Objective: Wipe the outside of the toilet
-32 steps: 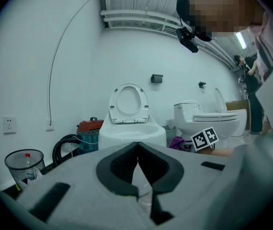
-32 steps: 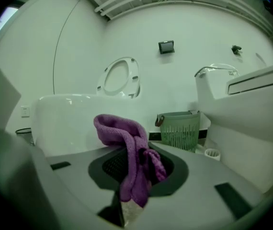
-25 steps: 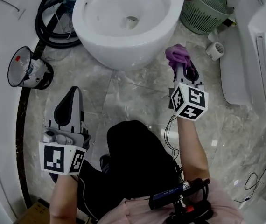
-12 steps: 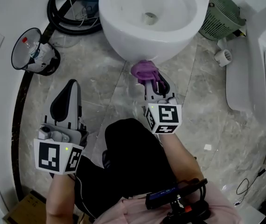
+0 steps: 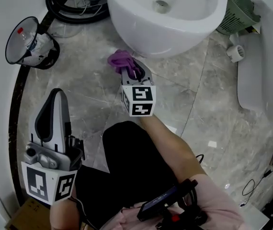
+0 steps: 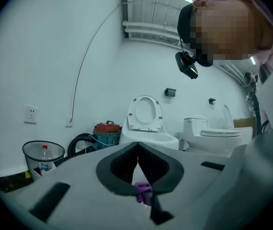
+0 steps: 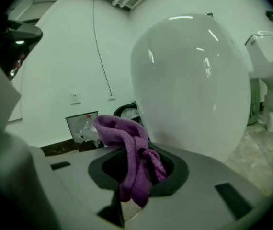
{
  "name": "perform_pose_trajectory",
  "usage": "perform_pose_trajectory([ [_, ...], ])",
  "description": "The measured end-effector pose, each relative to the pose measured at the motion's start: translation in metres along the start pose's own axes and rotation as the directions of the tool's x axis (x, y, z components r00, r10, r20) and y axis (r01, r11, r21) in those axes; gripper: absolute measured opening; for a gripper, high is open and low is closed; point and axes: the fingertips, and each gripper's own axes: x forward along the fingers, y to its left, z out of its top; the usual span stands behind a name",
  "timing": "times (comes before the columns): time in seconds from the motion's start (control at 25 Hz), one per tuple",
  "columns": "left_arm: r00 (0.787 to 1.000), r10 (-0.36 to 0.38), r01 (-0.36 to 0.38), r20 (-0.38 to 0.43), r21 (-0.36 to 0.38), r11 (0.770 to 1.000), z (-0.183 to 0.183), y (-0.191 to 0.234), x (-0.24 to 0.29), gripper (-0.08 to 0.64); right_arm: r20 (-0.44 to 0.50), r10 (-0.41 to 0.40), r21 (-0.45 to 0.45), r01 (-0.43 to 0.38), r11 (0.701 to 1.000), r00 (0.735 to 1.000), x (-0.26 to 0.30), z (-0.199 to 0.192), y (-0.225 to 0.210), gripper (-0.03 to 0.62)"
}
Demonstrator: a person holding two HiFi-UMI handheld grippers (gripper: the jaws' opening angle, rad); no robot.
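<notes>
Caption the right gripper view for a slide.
Right gripper clamps a purple cloth beside the white toilet bowl.

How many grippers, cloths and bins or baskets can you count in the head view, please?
Grippers: 2 (left gripper, right gripper)
Cloths: 1 (purple cloth, in the right gripper's jaws)
Bins or baskets: 2 (black wire bin, green basket)
Total: 5

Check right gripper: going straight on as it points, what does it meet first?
Probably the toilet outside, with the cloth touching first; depth is unclear, and the line may only skim its left edge.
</notes>
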Motion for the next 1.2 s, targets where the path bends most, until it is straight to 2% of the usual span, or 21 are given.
perform_pose_trajectory([
  [0.24, 0.999, -0.035, 0.036, 0.032, -0.036, 0.999, 0.0, -0.001, -0.001, 0.009, -0.019, -0.056, 0.092, 0.058, 0.994, 0.998, 0.047, -0.034, -0.017, 0.097],
  [0.4, 1.0, -0.002, 0.002, 0.014, 0.004, 1.0, -0.002, 0.005, -0.013, 0.009, -0.042, -0.063, 0.115, 0.067, 0.991, 0.997, 0.074, -0.053, -0.01, 0.097],
  [0.56, 1.0, 0.017, -0.017, -0.003, 0.026, 1.0, -0.002, 0.009, -0.019, 0.009, -0.058, -0.082, 0.194, 0.092, 0.977, 0.995, 0.085, -0.058, -0.013, 0.097],
  [0.8, 1.0, 0.014, -0.013, -0.016, 0.028, 1.0, -0.004, 0.009, -0.022, 0.009, -0.065, -0.141, 0.238, 0.153, 0.959, 0.988, 0.092, -0.06, -0.032, 0.095],
  [1.04, 1.0, -0.005, 0.005, -0.016, 0.032, 0.999, -0.006, 0.004, -0.02, 0.009, -0.057, -0.143, 0.285, 0.154, 0.946, 0.988, 0.08, -0.06, -0.045, 0.092],
  [1.2, 1.0, -0.004, 0.004, -0.022, 0.036, 0.999, -0.007, -0.001, -0.017, 0.009, -0.071, -0.132, 0.279, 0.146, 0.949, 0.989, 0.065, -0.06, -0.053, 0.091],
])
